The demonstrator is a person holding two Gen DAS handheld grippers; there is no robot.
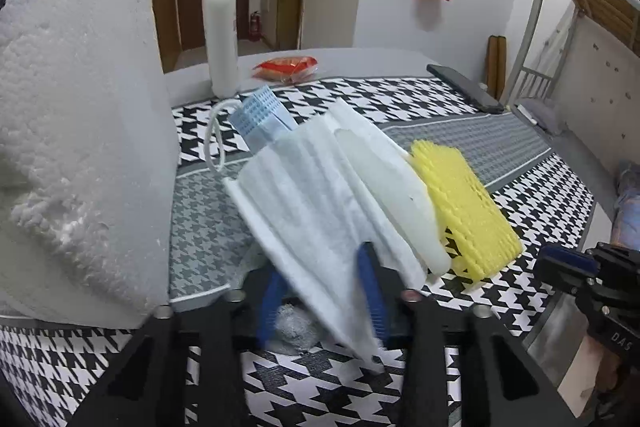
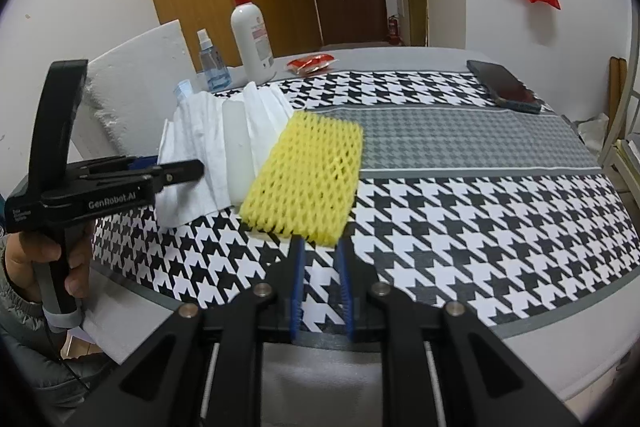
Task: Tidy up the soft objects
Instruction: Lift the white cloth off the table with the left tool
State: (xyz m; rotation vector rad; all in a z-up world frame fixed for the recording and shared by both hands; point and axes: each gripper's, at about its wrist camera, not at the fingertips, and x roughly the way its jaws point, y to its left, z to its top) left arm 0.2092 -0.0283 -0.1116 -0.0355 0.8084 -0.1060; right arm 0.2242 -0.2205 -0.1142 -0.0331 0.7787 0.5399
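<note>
A white pleated face mask (image 1: 320, 195) lies slanted on the houndstooth mat (image 1: 208, 227), over a blue mask (image 1: 260, 115). A white foam strip (image 1: 392, 195) rests on it. My left gripper (image 1: 324, 259) has the mask's near corner between its blue fingers. A wide gap shows between the pads, so I read it as open. A yellow foam net (image 2: 312, 179) lies flat beside the mask (image 2: 192, 147). Its near edge sits just at the tips of my right gripper (image 2: 320, 243). That gripper is slightly open with only mat showing between its fingers.
A big white styrofoam block (image 1: 80, 147) stands close on the left. At the back are a pump bottle (image 2: 252, 35), a small spray bottle (image 2: 210, 63), a red packet (image 2: 312, 61) and a dark phone (image 2: 504, 83). A grey crumpled wad (image 1: 296, 327) lies under the left fingers.
</note>
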